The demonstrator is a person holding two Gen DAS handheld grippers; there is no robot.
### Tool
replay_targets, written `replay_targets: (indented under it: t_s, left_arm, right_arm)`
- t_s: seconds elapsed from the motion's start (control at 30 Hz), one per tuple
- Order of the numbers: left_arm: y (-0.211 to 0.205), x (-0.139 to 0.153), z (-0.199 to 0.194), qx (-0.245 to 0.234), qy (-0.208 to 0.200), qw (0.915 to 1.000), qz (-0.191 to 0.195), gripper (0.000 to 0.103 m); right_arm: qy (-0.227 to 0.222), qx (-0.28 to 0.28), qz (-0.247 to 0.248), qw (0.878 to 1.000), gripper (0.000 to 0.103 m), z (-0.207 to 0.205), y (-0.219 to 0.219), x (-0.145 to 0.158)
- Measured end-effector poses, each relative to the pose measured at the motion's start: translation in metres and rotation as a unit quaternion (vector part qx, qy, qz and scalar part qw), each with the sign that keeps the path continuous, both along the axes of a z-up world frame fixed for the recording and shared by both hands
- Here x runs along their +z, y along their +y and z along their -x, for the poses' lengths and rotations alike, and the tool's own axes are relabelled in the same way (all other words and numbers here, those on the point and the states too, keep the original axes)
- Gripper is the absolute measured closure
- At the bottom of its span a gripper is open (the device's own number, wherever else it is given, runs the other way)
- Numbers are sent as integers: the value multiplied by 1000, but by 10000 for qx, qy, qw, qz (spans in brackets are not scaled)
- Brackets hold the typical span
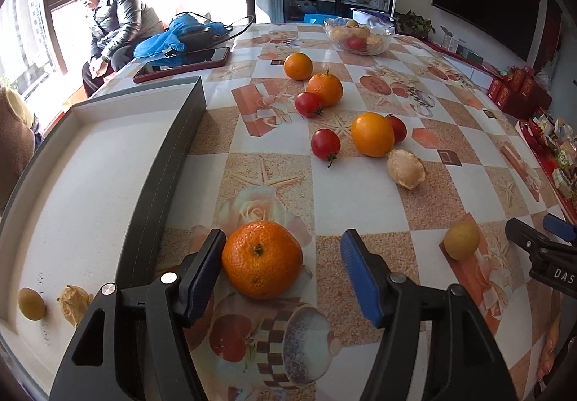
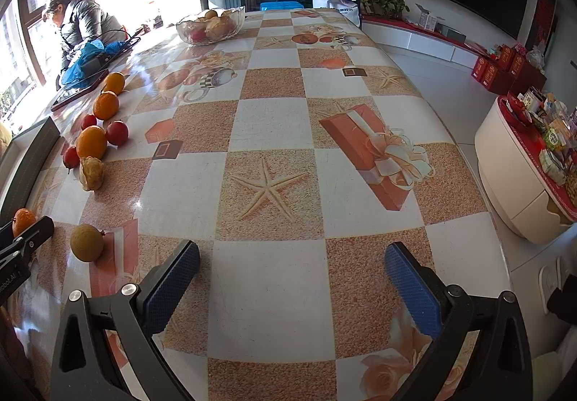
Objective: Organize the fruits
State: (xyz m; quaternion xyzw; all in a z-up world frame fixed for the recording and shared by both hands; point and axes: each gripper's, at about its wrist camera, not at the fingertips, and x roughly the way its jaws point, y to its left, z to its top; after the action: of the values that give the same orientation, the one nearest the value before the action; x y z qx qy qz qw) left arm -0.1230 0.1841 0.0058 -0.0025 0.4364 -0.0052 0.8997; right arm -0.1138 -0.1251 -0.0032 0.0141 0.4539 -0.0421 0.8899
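Room: bright living space, a person (image 1: 111,22) seated by the window behind the table (image 2: 274,119), whose cloth showed checks, starfish and gift boxes.
Left gripper (image 1: 281,253): jaws stood apart, the mandarin (image 1: 262,258) between them; the left pad touched or nearly touched its skin, the right pad was clear of it.
Right gripper (image 2: 292,274): jaws wide apart over bare cloth, nothing between them.
Tray (image 1: 169,155): grey-walled box just left of the mandarin, a small yellow-brown fruit (image 1: 31,303) and a papery husk (image 1: 74,303) inside it.
Loose fruit: two oranges (image 1: 298,66) far off, a large orange (image 1: 372,134) nearer, three red tomatoes (image 1: 325,145) among them, a husked fruit (image 1: 405,168) beside the large orange.
Small round fruit (image 2: 87,243): on the cloth between the two grippers.
Glass bowl (image 1: 382,40): at the far end, fruit in it.
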Motion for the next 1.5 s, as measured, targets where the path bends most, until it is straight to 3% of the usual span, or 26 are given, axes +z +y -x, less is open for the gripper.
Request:
replay_targets:
  t_s: [1.5]
  left_arm:
    - [0,-1,4,-16,3,10000,13,24]
  right_arm:
    - [8,2,-2,10000,0,0,0,0]
